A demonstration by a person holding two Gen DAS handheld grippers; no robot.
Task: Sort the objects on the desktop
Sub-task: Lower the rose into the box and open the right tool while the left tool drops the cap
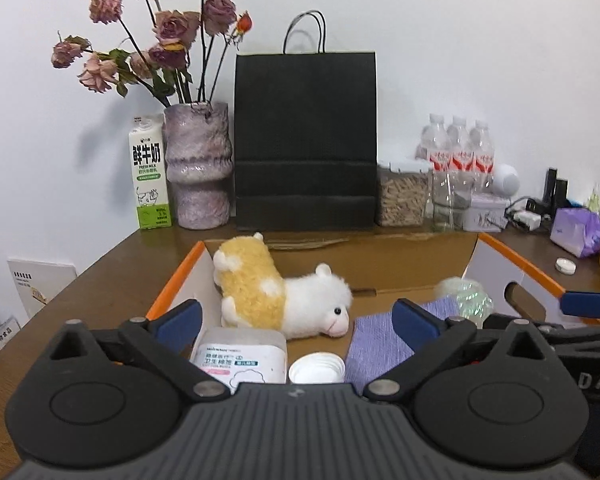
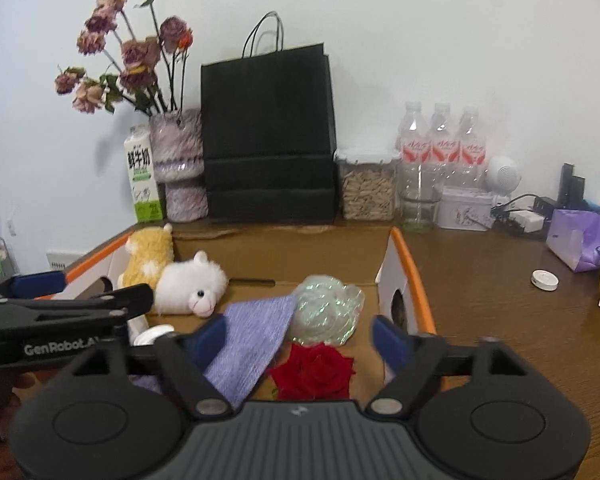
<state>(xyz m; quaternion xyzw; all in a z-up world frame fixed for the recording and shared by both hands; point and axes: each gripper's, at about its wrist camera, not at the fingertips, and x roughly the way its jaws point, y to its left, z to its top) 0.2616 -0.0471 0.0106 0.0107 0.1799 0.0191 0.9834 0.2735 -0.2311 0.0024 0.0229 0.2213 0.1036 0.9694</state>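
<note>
Box point(image 1: 380, 264) of brown cardboard with orange-edged flaps sits open on the wooden desk point(image 1: 100, 280), filling the lower middle of both views. Inside it, toward the left, lie a yellow plush point(image 1: 248, 280) and a white plush point(image 1: 320, 308), touching each other. Nearer the camera in the left wrist view are a swab tub point(image 1: 240, 356) and a white cap point(image 1: 316, 368) side by side. A purple cloth point(image 2: 252, 344) lies in the middle of the box, with an iridescent wrapper point(image 2: 328, 312) just beyond its far end and a red rose point(image 2: 312, 372) just below the wrapper, at the lower centre of the right wrist view.

Left gripper point(image 1: 296, 320) hangs over the near left part of the box, jaws spread wide with nothing pressed between them — the tub and cap lie below the gap. Right gripper point(image 2: 300, 336) hangs over the near right part, also released, the rose and cloth lying under its gap.

Beyond the box, along the white wall, stand a milk carton point(image 1: 148, 176), a vase point(image 1: 198, 168) of dried roses, a black bag point(image 1: 306, 140), a seed jar point(image 1: 404, 192) and three bottles point(image 1: 456, 148). At the right edge lies a purple pack point(image 2: 580, 240) — and near it a small round tin point(image 2: 544, 280).
</note>
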